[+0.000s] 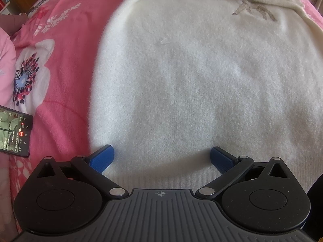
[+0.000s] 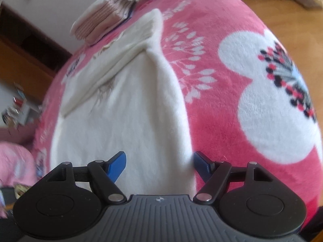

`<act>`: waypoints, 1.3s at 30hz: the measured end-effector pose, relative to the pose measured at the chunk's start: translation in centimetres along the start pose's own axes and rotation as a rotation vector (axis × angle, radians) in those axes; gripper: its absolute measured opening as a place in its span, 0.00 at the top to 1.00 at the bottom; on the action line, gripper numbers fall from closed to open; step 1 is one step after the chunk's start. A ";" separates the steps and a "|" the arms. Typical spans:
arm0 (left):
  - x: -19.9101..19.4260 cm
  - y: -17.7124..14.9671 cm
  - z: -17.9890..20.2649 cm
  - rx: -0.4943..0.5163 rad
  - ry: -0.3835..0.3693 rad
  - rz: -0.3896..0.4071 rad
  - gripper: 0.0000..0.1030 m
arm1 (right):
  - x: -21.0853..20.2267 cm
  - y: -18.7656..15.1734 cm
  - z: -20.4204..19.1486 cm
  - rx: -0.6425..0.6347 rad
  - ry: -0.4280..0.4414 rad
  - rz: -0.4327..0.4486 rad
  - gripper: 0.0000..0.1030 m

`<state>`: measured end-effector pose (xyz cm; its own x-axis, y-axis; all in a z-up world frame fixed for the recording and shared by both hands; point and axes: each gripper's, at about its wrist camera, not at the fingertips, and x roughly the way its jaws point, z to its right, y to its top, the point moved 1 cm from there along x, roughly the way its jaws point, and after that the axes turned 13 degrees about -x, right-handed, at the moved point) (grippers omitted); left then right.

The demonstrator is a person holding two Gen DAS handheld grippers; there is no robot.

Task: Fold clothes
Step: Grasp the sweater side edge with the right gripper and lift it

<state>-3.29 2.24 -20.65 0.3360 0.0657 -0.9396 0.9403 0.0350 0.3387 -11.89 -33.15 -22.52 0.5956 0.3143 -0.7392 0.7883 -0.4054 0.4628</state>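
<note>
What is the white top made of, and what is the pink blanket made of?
The white top looks like soft, fuzzy knit, maybe wool: fine ribs show near its hem and the surface is hairy. The pink blanket looks like plush fleece, with a short, velvety pile and printed flowers.

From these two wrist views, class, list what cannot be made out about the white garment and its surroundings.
- White garment: near hem, both views, hidden behind the left gripper and right gripper.
- Phone: left view, cut by the edge; text too small.
- Folded stack: right view, blurred.
</note>
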 end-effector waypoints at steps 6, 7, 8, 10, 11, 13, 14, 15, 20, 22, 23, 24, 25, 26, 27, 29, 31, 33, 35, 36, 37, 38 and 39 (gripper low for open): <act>0.0 0.1 -0.3 -0.007 -0.009 -0.004 0.00 | 0.0 -0.2 2.4 0.133 0.109 0.002 0.27; 0.0 0.1 -0.3 -0.007 -0.009 -0.004 0.00 | 0.0 -0.6 2.7 0.152 0.127 -0.008 0.27; 0.0 0.0 -0.4 -0.007 -0.010 -0.004 0.00 | -0.1 -1.0 3.0 0.174 0.146 -0.020 0.28; 0.0 0.0 -0.4 -0.006 -0.011 -0.003 0.00 | -0.3 -1.8 3.7 0.219 0.186 -0.044 0.29; 0.0 0.0 -0.4 -0.006 -0.011 -0.003 0.00 | -0.4 -2.3 4.0 0.245 0.208 -0.061 0.29; 0.0 -0.1 -0.5 -0.006 -0.012 -0.002 0.00 | -0.4 -3.1 4.4 0.287 0.246 -0.093 0.31; -0.1 -0.1 -0.5 -0.007 -0.013 -0.003 0.00 | -0.4 -3.6 4.6 0.307 0.264 -0.109 0.33; -0.1 -0.1 -0.6 -0.007 -0.013 -0.003 0.00 | -0.4 -4.0 4.8 0.323 0.277 -0.125 0.36; -0.1 -0.1 -0.7 -0.007 -0.012 -0.003 0.00 | -0.1 -5.7 5.0 0.374 0.318 -0.194 0.47; -0.1 -0.1 -0.8 -0.006 -0.012 -0.003 0.00 | 0.1 -6.2 4.7 0.371 0.331 -0.215 0.49; -0.1 -0.1 -0.8 -0.006 -0.012 -0.003 0.00 | 0.2 -6.2 4.6 0.368 0.336 -0.218 0.50; -0.1 -0.1 -0.8 -0.005 -0.011 -0.003 0.00 | 0.3 -6.2 4.5 0.364 0.337 -0.219 0.50; -0.1 -0.1 -0.9 -0.004 -0.011 -0.003 0.00 | 0.3 -6.1 4.4 0.360 0.339 -0.219 0.52; -0.1 -0.1 -0.9 -0.004 -0.011 -0.004 0.00 | 0.4 -6.0 4.3 0.357 0.339 -0.218 0.55; -0.1 -0.1 -0.9 -0.004 -0.011 -0.004 0.00 | 0.4 -5.7 4.3 0.355 0.336 -0.208 0.58; -0.1 0.0 -1.0 -0.002 -0.011 -0.004 0.00 | 0.4 -5.3 4.4 0.351 0.329 -0.186 0.61; -0.1 0.0 -1.1 0.000 -0.012 -0.003 0.00 | 0.3 -5.1 4.6 0.348 0.323 -0.173 0.64; -0.1 0.1 -1.3 0.000 -0.012 -0.003 0.00 | 0.8 -5.3 4.4 0.344 0.325 -0.194 0.70; 0.0 0.1 -1.4 0.000 -0.012 -0.003 0.00 | 1.2 -5.8 4.1 0.339 0.333 -0.227 0.75; 0.0 0.2 -1.4 0.000 -0.013 -0.001 0.00 | 1.4 -6.1 3.9 0.332 0.335 -0.242 0.79; 0.0 0.2 -1.5 -0.001 -0.015 0.000 0.00 | 1.5 -6.4 3.7 0.326 0.336 -0.250 0.80; 0.0 0.2 -1.6 -0.003 -0.018 0.002 0.00 | 1.5 -6.6 3.7 0.326 0.337 -0.251 0.82; 0.0 0.2 -1.8 -0.007 -0.025 0.004 0.00 | 1.6 -6.7 3.7 0.333 0.337 -0.246 0.83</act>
<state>-3.24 4.08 -20.47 0.3414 0.0409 -0.9390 0.9384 0.0413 0.3430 -16.79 -33.13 -28.56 0.4588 0.6707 -0.5828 0.8520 -0.5182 0.0744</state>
